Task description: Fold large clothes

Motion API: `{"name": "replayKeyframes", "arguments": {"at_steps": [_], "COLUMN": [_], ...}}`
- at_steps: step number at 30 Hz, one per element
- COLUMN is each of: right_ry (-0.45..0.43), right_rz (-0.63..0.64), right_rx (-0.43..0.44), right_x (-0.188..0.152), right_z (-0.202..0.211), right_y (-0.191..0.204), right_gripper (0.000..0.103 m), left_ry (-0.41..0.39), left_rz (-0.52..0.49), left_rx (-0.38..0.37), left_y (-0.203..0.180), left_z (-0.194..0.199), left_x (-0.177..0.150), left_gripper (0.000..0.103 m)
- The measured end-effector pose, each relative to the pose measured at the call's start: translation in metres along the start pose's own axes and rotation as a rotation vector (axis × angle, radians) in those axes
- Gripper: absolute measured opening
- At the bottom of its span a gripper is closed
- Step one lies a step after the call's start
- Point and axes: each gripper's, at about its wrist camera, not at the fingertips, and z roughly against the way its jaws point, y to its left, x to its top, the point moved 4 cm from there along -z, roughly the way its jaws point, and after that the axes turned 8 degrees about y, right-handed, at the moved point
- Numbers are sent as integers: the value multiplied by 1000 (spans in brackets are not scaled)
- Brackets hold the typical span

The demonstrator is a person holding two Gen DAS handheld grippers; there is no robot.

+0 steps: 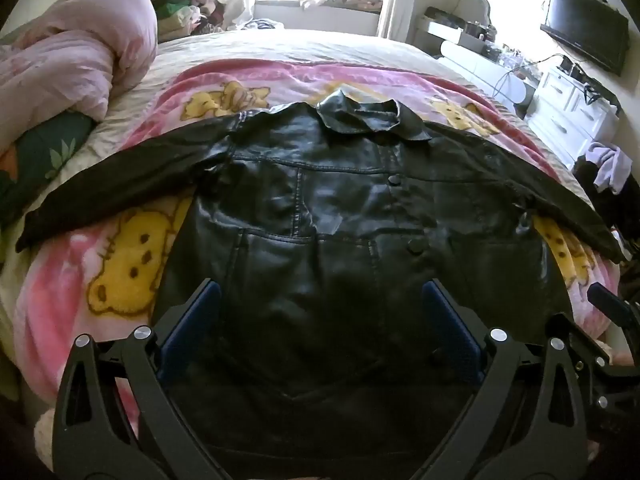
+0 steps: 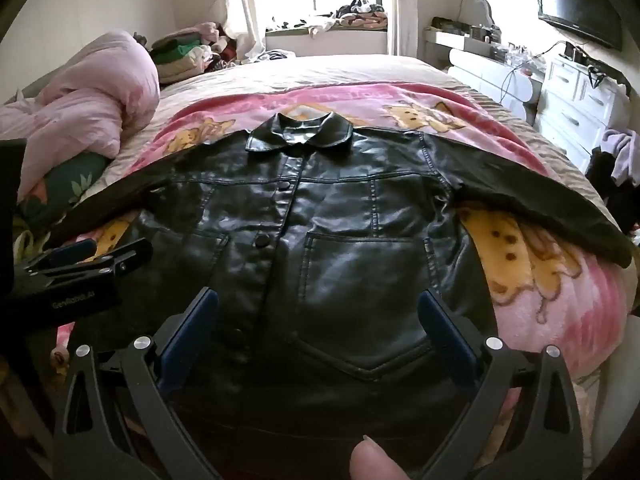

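A black leather jacket [image 1: 332, 216] lies flat and face up on the bed, collar far, both sleeves spread out sideways. It also shows in the right wrist view [image 2: 320, 224]. My left gripper [image 1: 320, 300] is open and empty, held over the jacket's lower left half. My right gripper [image 2: 318, 308] is open and empty, held over the lower right half near the chest pocket [image 2: 364, 272]. The left gripper also shows at the left of the right wrist view [image 2: 80, 260]. A fingertip [image 2: 372, 460] shows at the bottom edge.
A pink cartoon blanket [image 1: 132, 248] covers the bed under the jacket. A rolled pink quilt [image 1: 76, 48] lies far left. White drawers [image 2: 576, 108] and a wall TV [image 2: 580, 4] stand to the right. Clothes pile by the window [image 2: 348, 12].
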Motion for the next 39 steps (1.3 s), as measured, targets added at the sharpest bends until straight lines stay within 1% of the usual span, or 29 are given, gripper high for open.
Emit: {"name": "replayKeyframes", "arguments": {"at_steps": [19, 21, 25, 39], "right_ry": [-10, -9, -6, -10], "right_rz": [-9, -7, -16, -11], "right_rx": [-1, -1, 15, 8], "right_x": [2, 2, 5, 6], "right_z": [1, -1, 3, 4], "right_y": [3, 5, -1, -2], "right_gripper": [99, 99, 99, 99], "left_ry": [-9, -10, -12, -13], "left_rz": [-12, -9, -10, -11], "left_rx": [4, 5, 5, 6], "left_y": [-3, -4, -4, -4], "left_z": [-2, 6, 5, 5], "left_x": [1, 5, 4, 4], "left_gripper": [94, 94, 94, 94]}}
